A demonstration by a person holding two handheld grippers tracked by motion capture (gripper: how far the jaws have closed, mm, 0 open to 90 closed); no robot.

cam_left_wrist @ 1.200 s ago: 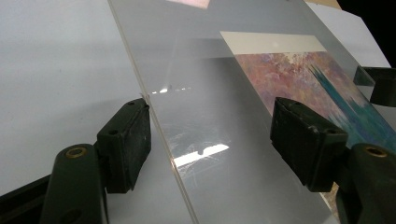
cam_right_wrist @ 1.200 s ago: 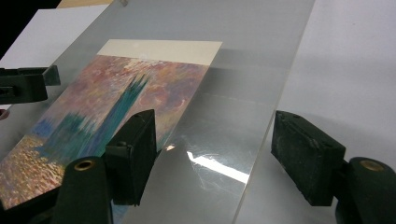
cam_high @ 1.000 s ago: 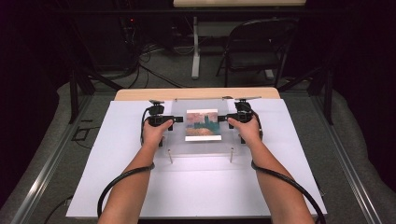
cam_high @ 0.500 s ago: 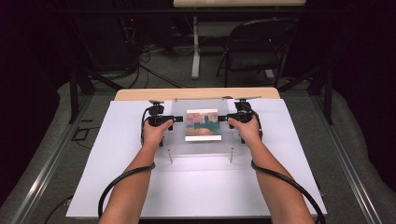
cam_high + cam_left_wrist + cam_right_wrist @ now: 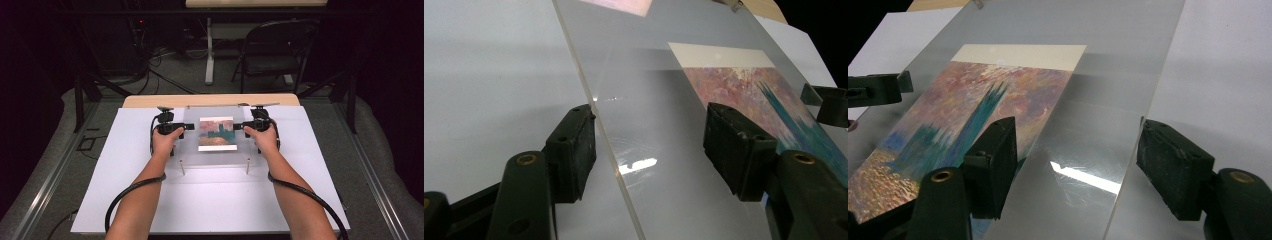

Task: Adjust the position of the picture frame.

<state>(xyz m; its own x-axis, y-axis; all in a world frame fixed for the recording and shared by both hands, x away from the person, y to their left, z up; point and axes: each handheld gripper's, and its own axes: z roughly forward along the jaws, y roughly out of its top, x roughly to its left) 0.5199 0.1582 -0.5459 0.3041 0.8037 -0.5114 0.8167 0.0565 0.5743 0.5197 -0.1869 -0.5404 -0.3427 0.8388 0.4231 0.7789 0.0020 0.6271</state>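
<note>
White table (image 5: pixel 210 200), clear acrylic panel (image 5: pixel 190 145), painted print (image 5: pixel 217 133)

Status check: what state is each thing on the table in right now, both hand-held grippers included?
Clear acrylic sheet: tilted on the table, its side edges between both grippers' jaws.
Painting print: flat under the sheet.
Left hand-held gripper: jaws just closing, pads not yet pressing the sheet edge.
Right hand-held gripper: open, straddling the opposite edge.

A wooden bench (image 5: pixel 150 101) carries a white board (image 5: pixel 125 165); a clear acrylic panel (image 5: pixel 190 150) over a painted print (image 5: pixel 217 133) lies toward twelve o'clock.
</note>
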